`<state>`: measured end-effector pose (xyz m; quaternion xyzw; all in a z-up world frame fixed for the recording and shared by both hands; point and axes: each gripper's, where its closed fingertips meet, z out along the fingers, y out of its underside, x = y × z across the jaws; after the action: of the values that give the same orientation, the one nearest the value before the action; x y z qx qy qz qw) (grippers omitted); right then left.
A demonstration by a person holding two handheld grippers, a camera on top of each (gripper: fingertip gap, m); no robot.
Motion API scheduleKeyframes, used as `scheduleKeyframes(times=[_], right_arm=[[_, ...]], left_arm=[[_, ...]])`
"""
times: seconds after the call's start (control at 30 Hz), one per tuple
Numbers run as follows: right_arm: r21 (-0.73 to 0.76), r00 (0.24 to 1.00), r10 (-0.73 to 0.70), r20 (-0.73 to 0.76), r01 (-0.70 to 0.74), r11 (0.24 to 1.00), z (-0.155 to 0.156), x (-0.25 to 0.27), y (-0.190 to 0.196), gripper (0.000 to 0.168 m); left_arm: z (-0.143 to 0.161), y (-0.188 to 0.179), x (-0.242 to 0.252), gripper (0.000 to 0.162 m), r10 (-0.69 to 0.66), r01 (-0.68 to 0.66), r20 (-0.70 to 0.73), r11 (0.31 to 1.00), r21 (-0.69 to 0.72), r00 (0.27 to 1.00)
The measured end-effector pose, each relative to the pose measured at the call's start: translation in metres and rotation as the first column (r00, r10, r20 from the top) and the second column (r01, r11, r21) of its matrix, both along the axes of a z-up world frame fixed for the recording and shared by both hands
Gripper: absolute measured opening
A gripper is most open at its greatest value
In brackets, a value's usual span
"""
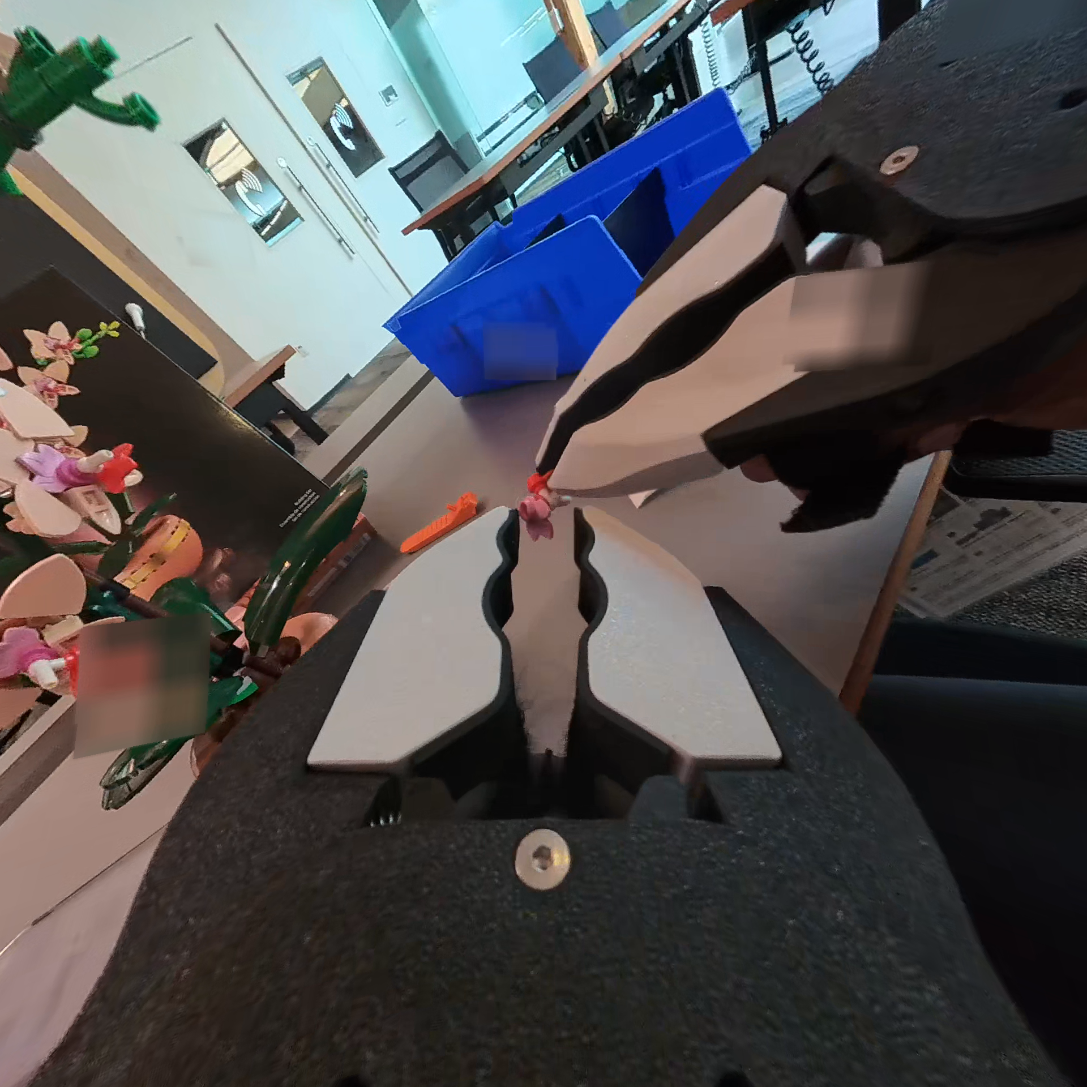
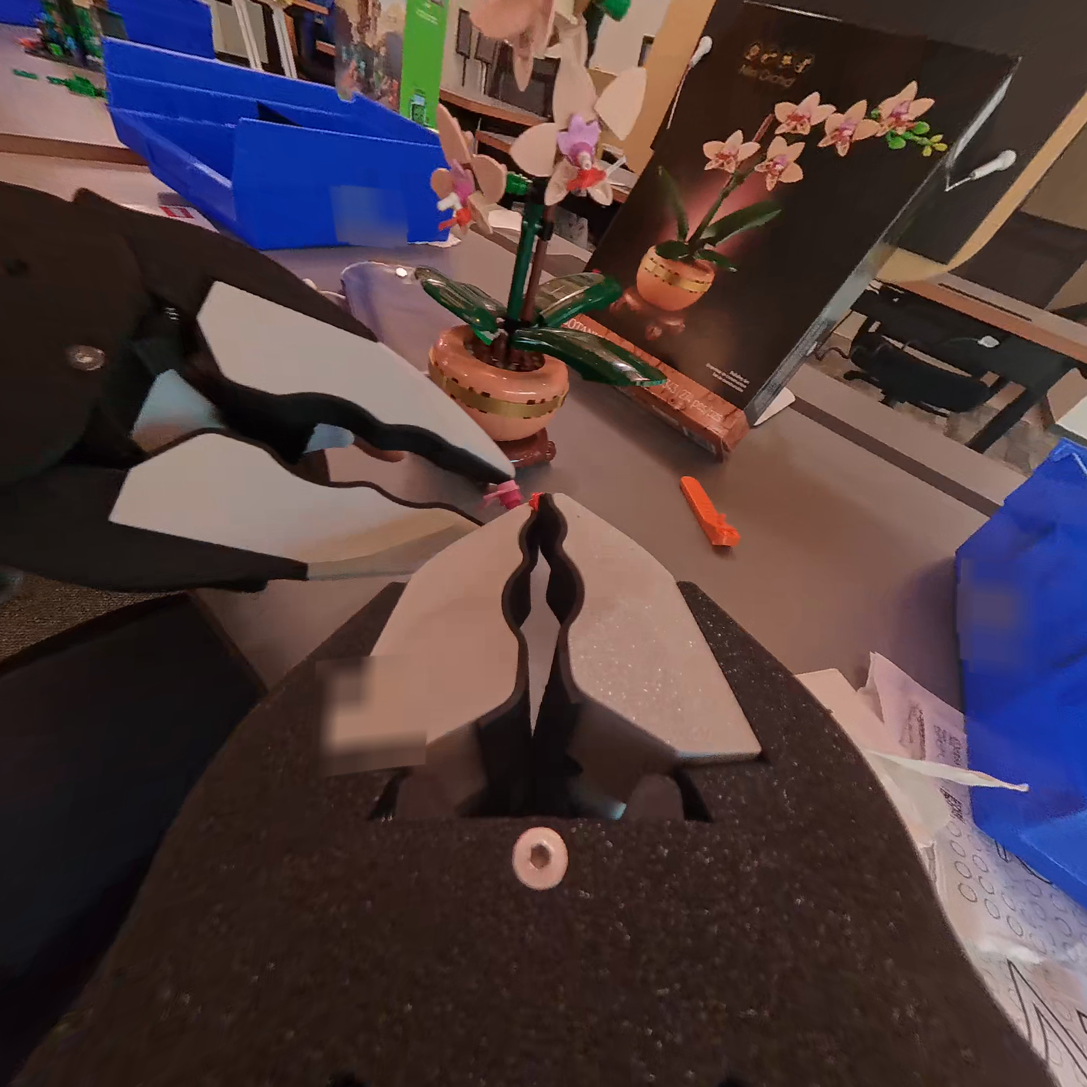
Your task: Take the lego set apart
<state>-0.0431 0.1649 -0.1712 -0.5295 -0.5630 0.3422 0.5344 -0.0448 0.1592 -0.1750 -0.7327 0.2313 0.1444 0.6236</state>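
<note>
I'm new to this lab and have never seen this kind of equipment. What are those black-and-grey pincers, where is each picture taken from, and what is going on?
They are hand-held two-finger grippers, one in each of a person's hands. Each carries a camera looking along its own fingers, so each picture shows its own gripper below and the other farther off.

In the left wrist view, the left gripper pinches a small pink flower piece. In the right wrist view, the right gripper is shut on a tiny red piece. The two pieces sit tip to tip; I cannot tell whether they are joined.

On the grey table stand a lego orchid, its box, an orange brick separator and blue bins.
</note>
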Motion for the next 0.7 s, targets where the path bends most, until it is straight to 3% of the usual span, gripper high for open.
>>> scheduleKeyframes(times=[0.2, 0.33, 0.43, 0.47, 0.57, 0.7], right_arm=[[0.069, 0.998, 0.058, 0.010, -0.059, 0.996, 0.001, 0.002, -0.010, 0.000], [0.262, 0.999, 0.048, -0.004, -0.045, 0.964, 0.009, 0.004, -0.013, 0.000], [0.231, 0.998, 0.042, -0.043, -0.031, 0.973, 0.011, 0.003, -0.013, 0.000], [0.192, 0.999, 0.031, -0.044, -0.022, 0.981, 0.009, 0.002, -0.012, 0.000], [0.137, 0.999, -0.017, -0.030, 0.021, 0.990, 0.002, -0.002, -0.006, 0.000], [0.105, 0.998, -0.045, 0.039, 0.041, 0.994, -0.015, -0.007, -0.001, 0.000]], left_arm=[[-0.001, -0.004, -0.001, 0.008, -0.065, 0.067, 0.089, 0.998, -0.021, 0.994], [0.004, -0.007, 0.003, 0.007, -0.121, 0.131, 0.325, 0.991, -0.006, 0.938], [0.004, -0.007, 0.005, 0.007, -0.121, 0.143, 0.454, 0.990, -0.014, 0.883], [0.002, -0.006, 0.003, 0.007, -0.097, 0.114, 0.423, 0.993, -0.016, 0.901], [-0.002, -0.002, -0.004, 0.007, 0.051, -0.051, 0.158, 0.999, 0.000, 0.986], [-0.018, 0.001, -0.011, 0.006, 0.138, -0.136, 0.020, 0.989, -0.052, 0.990]])
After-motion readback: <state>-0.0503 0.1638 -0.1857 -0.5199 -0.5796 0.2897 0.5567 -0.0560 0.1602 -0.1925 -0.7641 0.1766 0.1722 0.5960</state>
